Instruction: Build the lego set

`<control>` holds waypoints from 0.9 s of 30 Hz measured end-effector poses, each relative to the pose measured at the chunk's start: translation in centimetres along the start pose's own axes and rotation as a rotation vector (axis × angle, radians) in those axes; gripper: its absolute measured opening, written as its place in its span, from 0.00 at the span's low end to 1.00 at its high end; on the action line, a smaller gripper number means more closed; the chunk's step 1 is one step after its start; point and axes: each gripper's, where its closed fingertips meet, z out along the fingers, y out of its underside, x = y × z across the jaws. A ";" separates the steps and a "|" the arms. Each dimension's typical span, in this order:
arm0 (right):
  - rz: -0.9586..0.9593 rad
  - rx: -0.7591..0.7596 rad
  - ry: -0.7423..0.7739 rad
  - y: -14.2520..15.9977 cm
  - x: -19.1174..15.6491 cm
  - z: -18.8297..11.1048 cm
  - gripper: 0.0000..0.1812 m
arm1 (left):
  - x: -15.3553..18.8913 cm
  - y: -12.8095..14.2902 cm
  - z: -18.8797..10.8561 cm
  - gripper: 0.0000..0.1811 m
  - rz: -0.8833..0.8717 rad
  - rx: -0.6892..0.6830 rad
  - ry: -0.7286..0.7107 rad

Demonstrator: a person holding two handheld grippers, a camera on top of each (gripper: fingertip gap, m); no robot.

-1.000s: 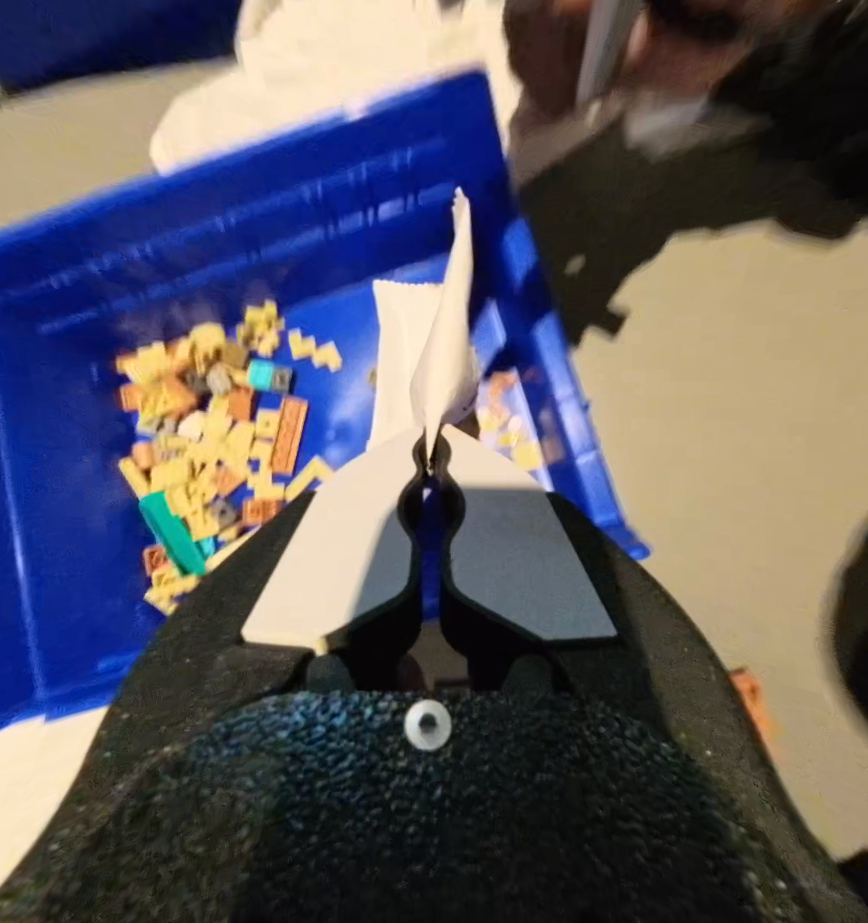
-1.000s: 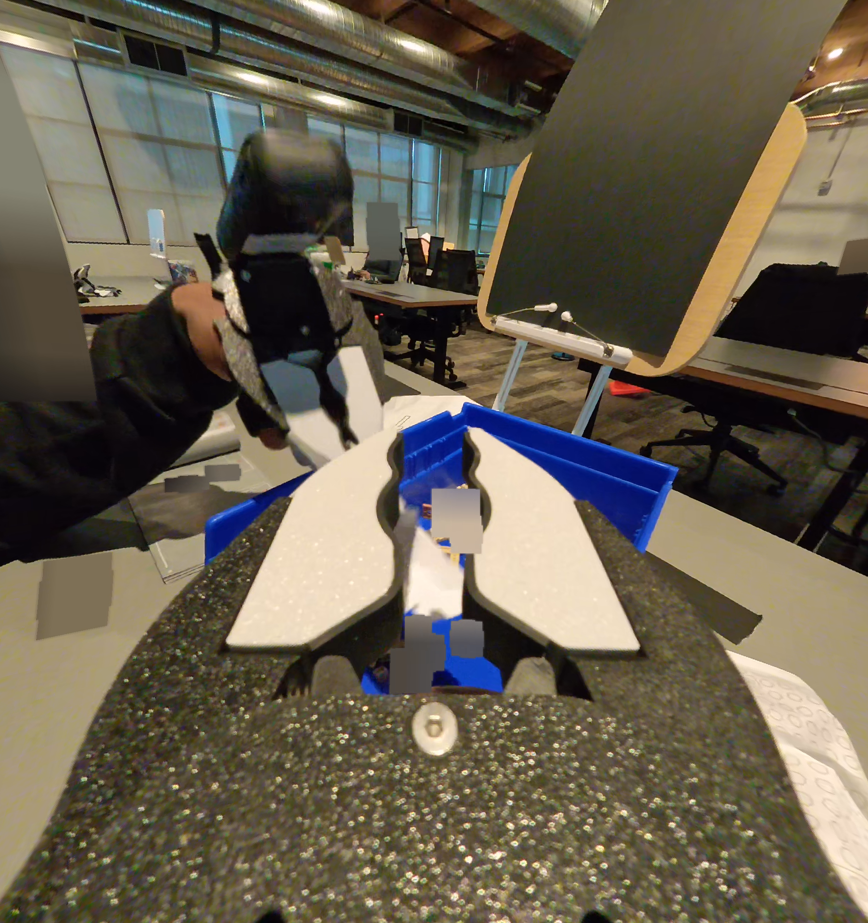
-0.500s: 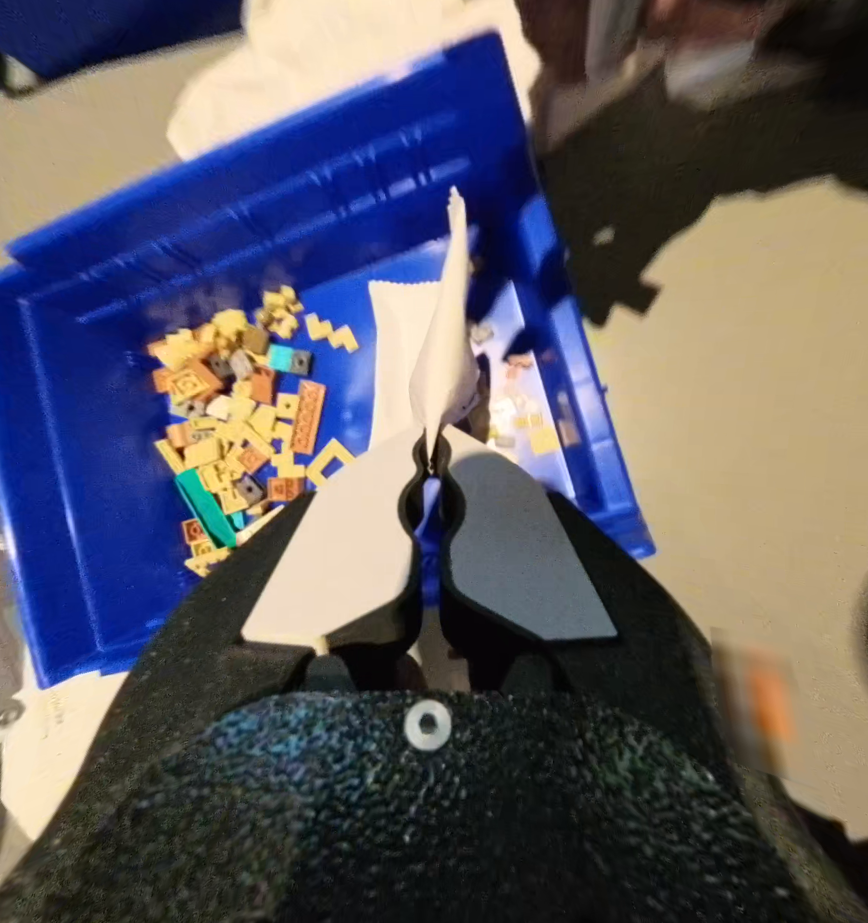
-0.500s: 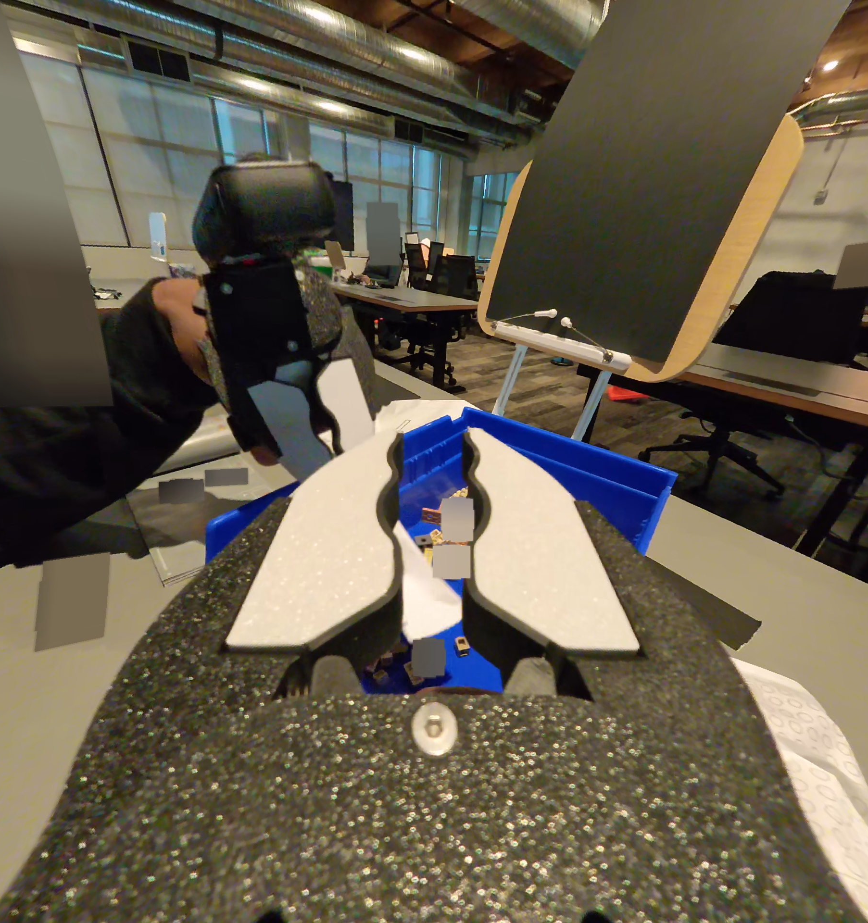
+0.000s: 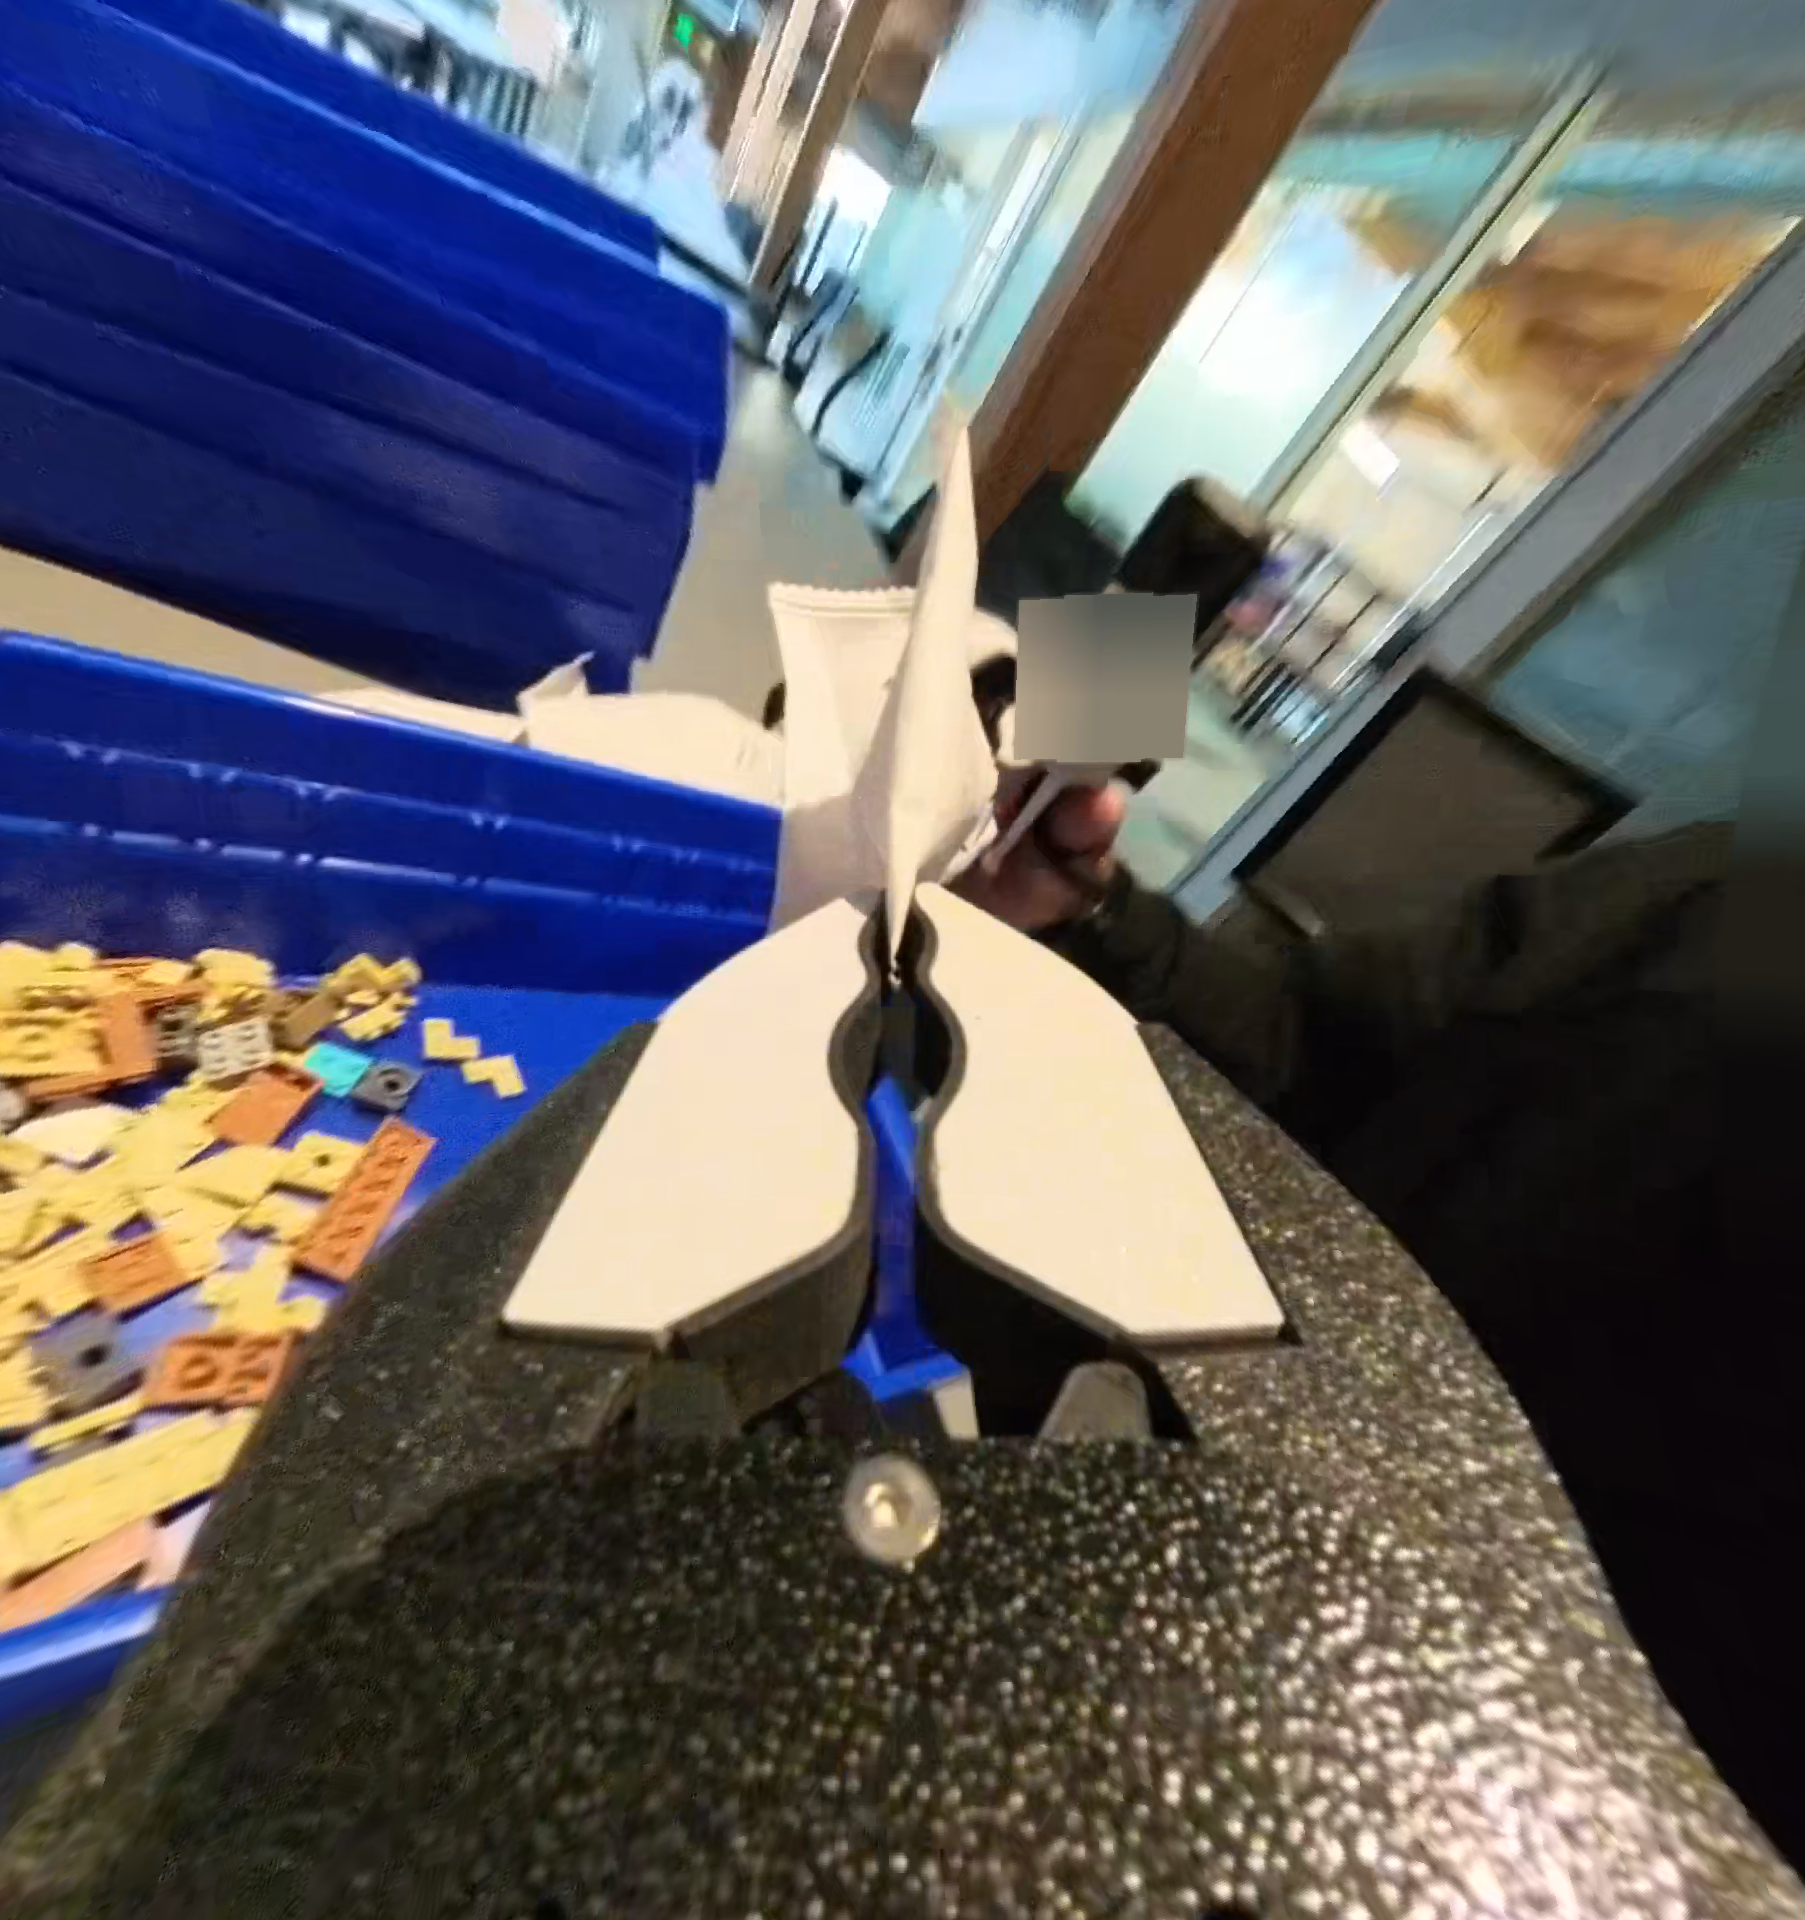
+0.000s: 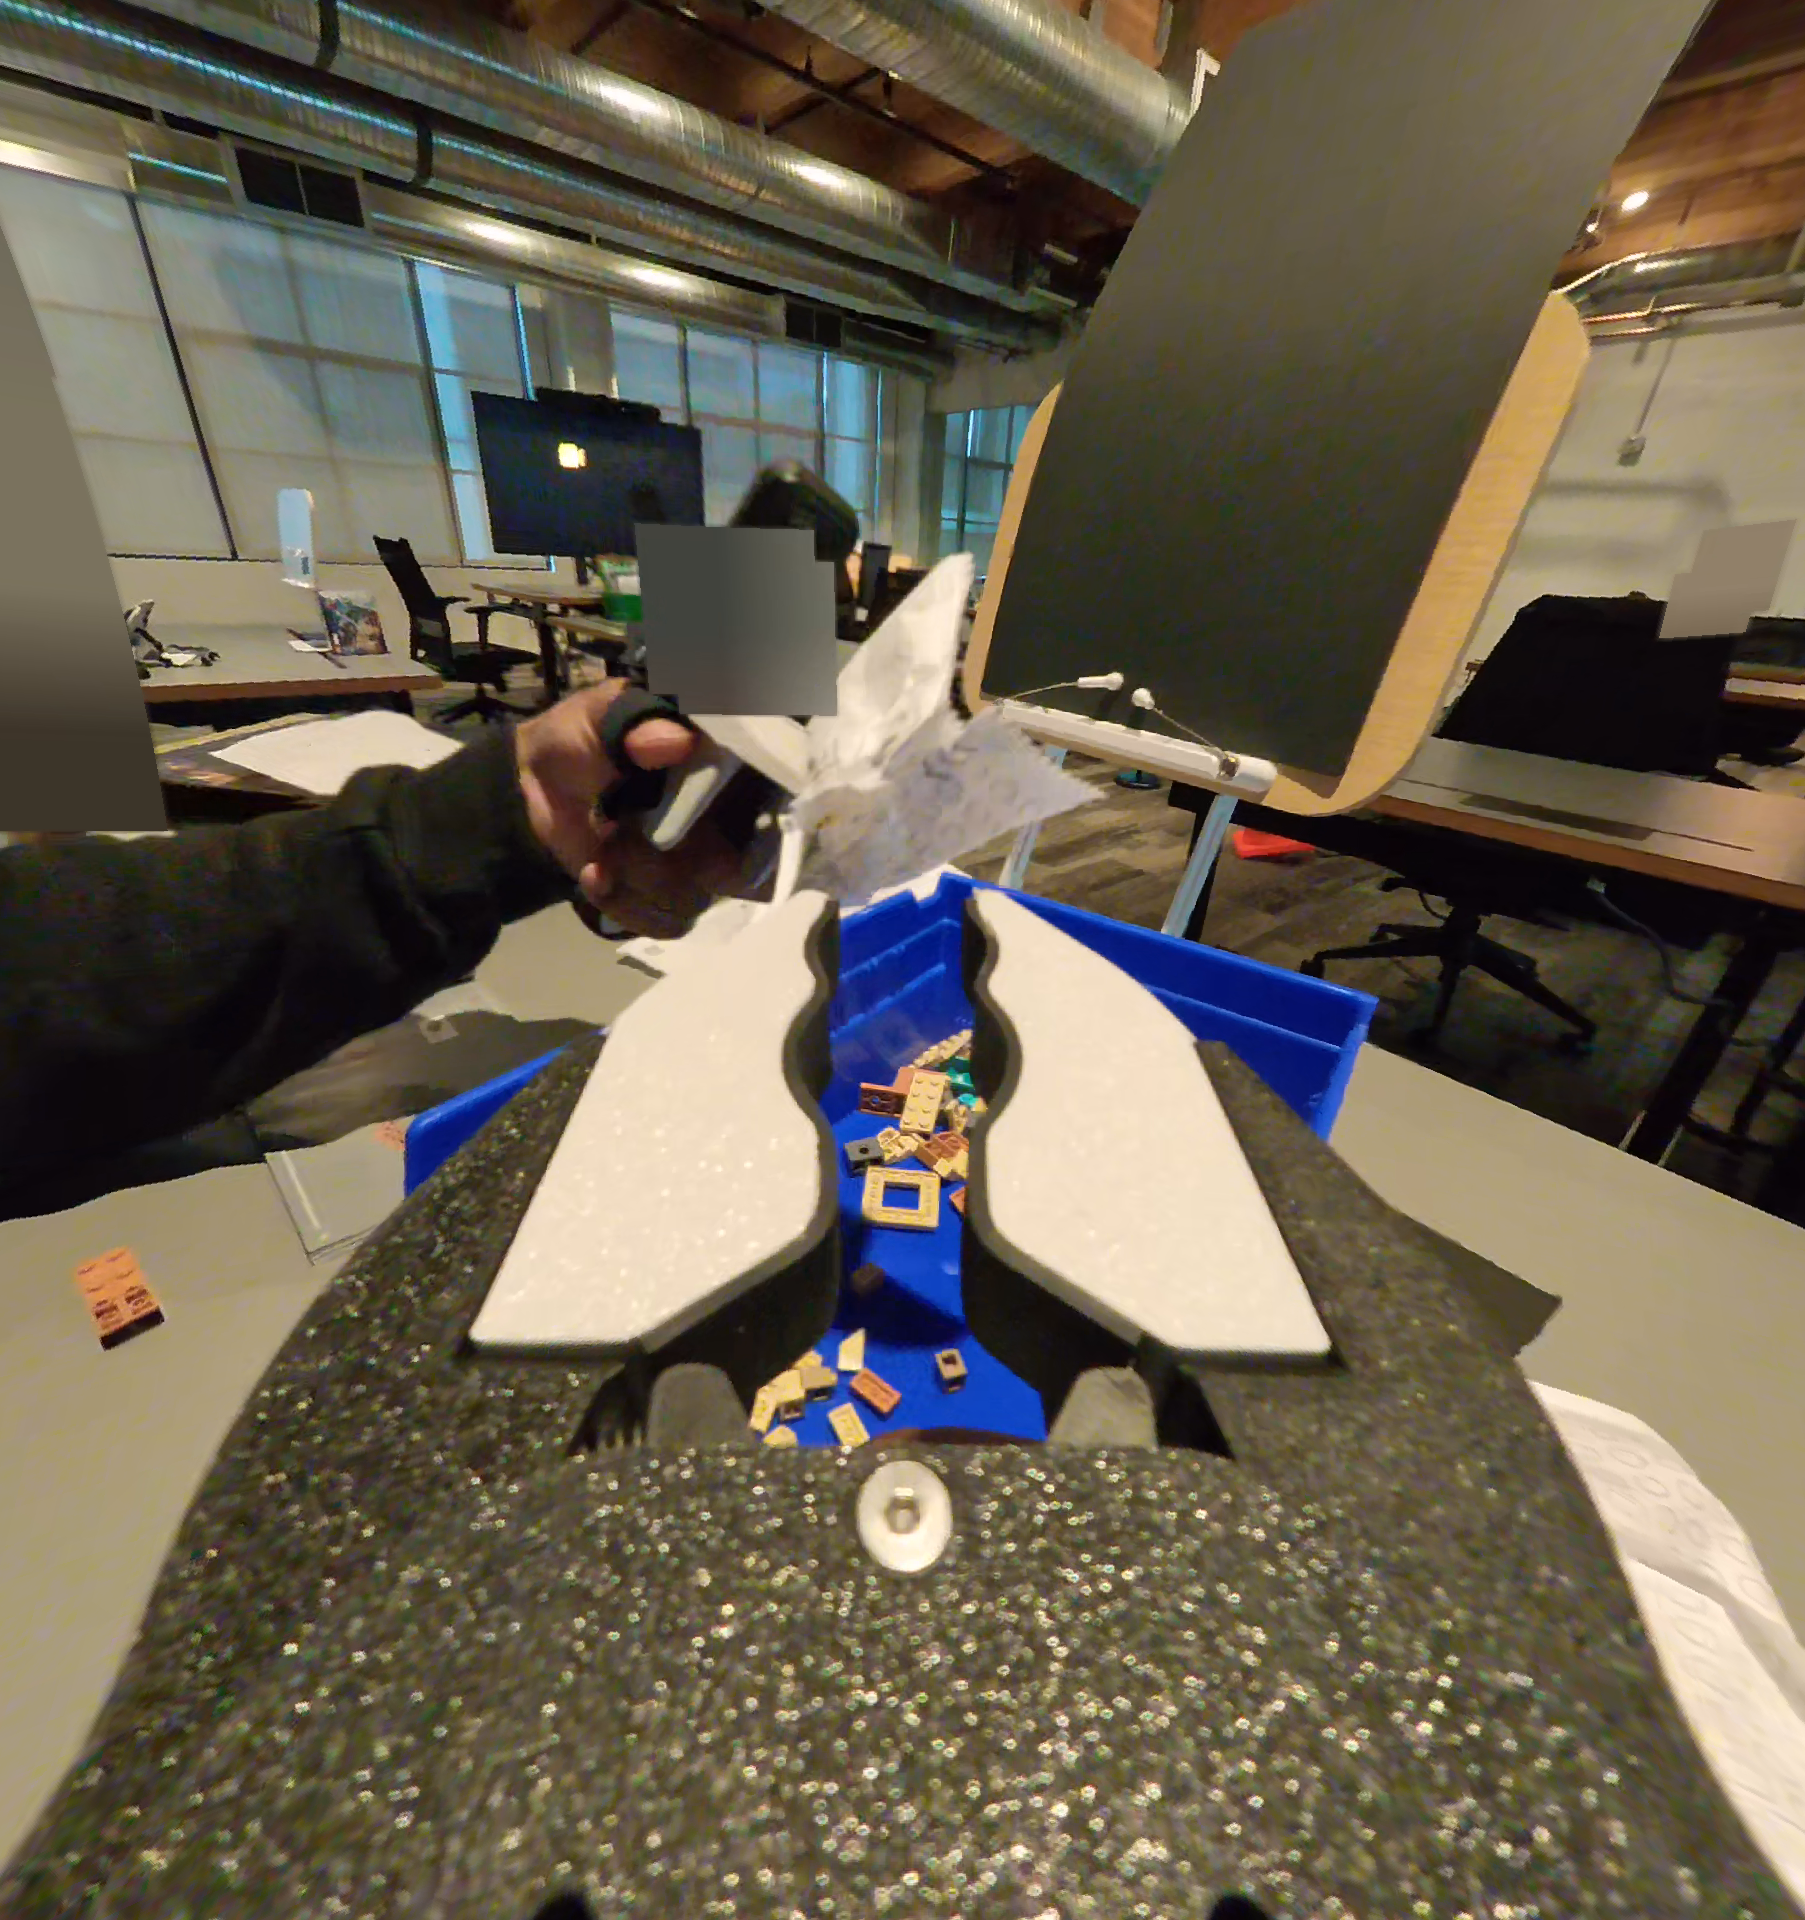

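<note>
Two grippers are at work over one blue plastic bin on the grey table. One brown lego brick, rectangular and studded, lies by itself on the tabletop to the left of the bin. Next along, the left gripper has its pale foam-faced fingers pinched together on a single white paper bag, crinkled, with a zigzag-cut edge, which stands up from the tips. From the other camera that same gripper hangs above the bin's far left corner, gripped by a hand in a dark sleeve, the bag flaring out to its right. Dozens of small lego pieces lie loose on the bin floor, mostly tan plates, several brown ones, a few grey, at least two teal; one is an open square frame. A second blue bin, ribbed on its side, sits behind the first. The right gripper holds nothing, its fingers parted with a clear gap over the pieces. One patterned white paper sheet lies at far right.
</note>
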 end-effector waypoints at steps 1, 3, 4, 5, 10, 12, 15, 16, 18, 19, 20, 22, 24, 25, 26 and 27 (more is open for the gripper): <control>0.006 -0.005 -0.008 0.2 -0.2 0.2 0.12 | -0.2 -0.1 -0.1 0.00 -0.035 0.031 0.029; 0.039 -0.025 -0.029 0.7 -0.6 0.7 0.13 | -0.4 0.0 0.0 0.00 -0.078 0.056 0.073; 0.068 -0.041 -0.035 1.1 -0.7 1.0 0.14 | -0.4 0.1 0.3 0.00 -0.093 0.061 0.095; 0.105 -0.057 -0.037 1.6 -0.8 1.4 0.15 | -0.3 0.1 0.6 0.00 -0.104 0.064 0.113; 0.311 -0.050 -0.085 2.3 -1.9 3.0 0.22 | 0.7 0.4 1.8 0.00 -0.133 0.067 0.188; 0.380 -0.015 -0.111 1.8 -2.3 3.2 0.23 | 1.1 0.3 2.1 0.00 -0.141 0.073 0.214; 0.455 0.033 -0.135 1.1 -2.4 3.2 0.21 | 2.2 -0.1 2.5 0.00 -0.148 0.093 0.256; 0.476 0.058 -0.148 0.8 -2.5 3.2 0.18 | 2.4 -0.2 2.5 0.00 -0.148 0.099 0.263; 0.521 0.100 -0.180 0.2 -2.6 3.1 0.14 | 2.6 -0.3 2.6 0.00 -0.151 0.110 0.276; 0.541 0.115 -0.197 0.0 -2.8 3.1 0.12 | 2.8 -0.4 2.7 0.00 -0.153 0.112 0.283; 0.557 0.124 -0.203 -0.1 -2.8 3.1 0.11 | 2.9 -0.3 2.8 0.00 -0.154 0.112 0.291; 0.574 0.131 -0.212 -0.1 -2.9 3.2 0.08 | 3.1 -0.4 3.1 0.00 -0.159 0.113 0.301; 0.573 0.143 -0.216 -0.4 -2.9 3.2 0.06 | 3.1 -0.5 3.1 0.00 -0.165 0.126 0.313; 0.557 0.137 -0.209 -0.4 -2.9 3.2 0.05 | 3.1 -0.5 3.1 0.00 -0.166 0.129 0.315; 0.539 0.133 -0.200 -0.4 -3.0 3.2 0.04 | 3.1 -0.5 3.0 0.00 -0.168 0.133 0.315; 0.528 0.134 -0.196 -0.5 -3.0 3.2 0.04 | 3.1 -0.6 3.0 0.00 -0.169 0.141 0.321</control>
